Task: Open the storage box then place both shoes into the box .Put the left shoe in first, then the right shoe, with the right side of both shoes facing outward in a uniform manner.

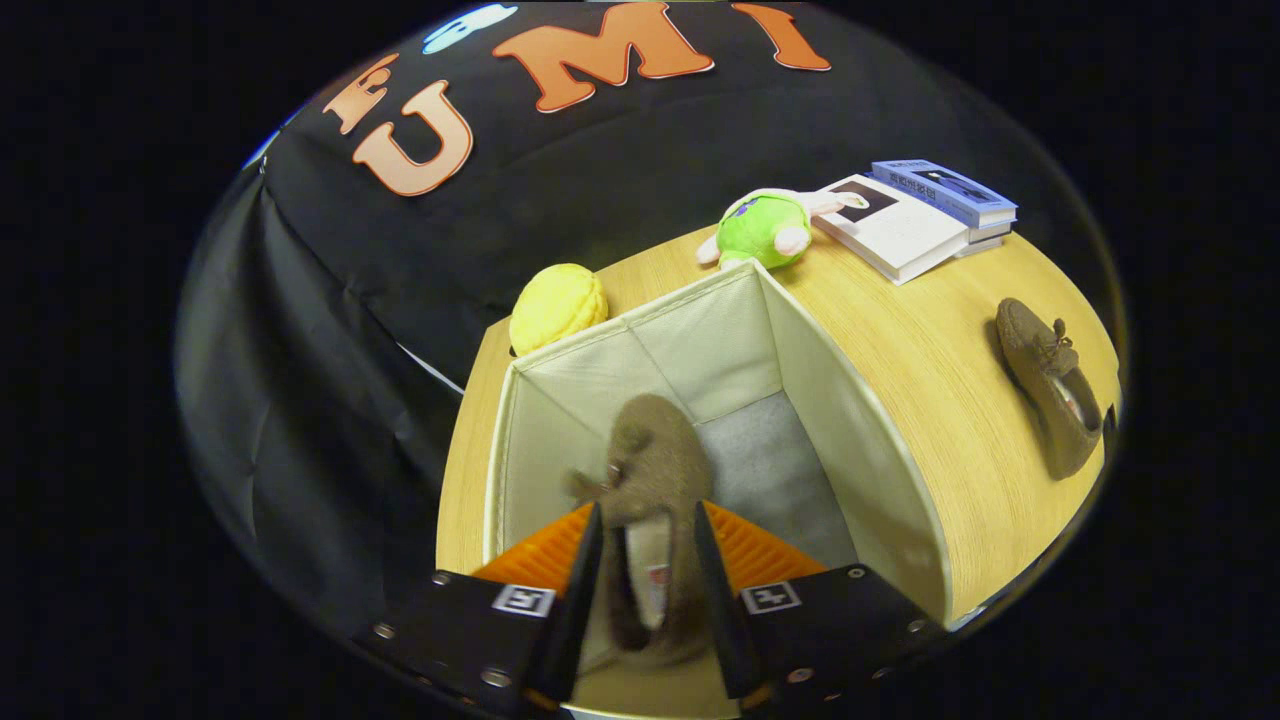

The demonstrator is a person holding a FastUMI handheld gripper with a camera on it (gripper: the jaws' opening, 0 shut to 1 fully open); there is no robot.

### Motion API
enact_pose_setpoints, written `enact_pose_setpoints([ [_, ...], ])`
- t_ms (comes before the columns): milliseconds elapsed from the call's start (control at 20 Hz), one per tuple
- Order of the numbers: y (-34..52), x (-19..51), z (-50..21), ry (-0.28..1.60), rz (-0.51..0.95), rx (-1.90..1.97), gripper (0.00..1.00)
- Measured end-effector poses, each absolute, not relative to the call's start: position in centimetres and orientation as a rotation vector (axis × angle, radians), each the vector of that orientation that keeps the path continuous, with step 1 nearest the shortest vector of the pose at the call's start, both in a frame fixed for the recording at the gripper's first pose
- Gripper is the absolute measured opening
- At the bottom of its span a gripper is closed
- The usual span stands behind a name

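Observation:
A brown suede shoe [650, 480] hangs toe-forward inside the open cream fabric storage box [860, 430], over its grey floor. My gripper [648, 530] is shut on this shoe, one finger [585, 580] pressing each side near the heel opening. The shoe's small bow points to the left. A second brown shoe [1050, 385] lies on the wooden table [950, 330] to the right of the box, well beyond my fingers.
Behind the box sit a yellow round plush [557, 305] and a green plush toy [765, 230]. Stacked books [915, 215] lie at the table's far right. The booth's black cloth hangs behind and to the left.

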State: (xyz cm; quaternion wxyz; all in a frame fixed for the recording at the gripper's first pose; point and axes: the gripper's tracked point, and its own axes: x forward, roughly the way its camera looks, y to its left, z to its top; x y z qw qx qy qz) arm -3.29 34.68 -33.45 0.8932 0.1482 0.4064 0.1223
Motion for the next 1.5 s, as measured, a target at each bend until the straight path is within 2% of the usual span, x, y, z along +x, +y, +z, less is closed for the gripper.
enact_pose_setpoints([
  [150,34.1,-3.1,-31.8,0.801,0.279,0.288,0.99],
  [600,28.2,-2.3,-25.2,0.615,0.332,0.266,0.98],
  [1100,11.0,0.4,-22.5,0.462,0.144,0.245,0.98],
  [1500,-0.5,-0.8,-27.0,0.482,0.033,0.113,0.98],
])
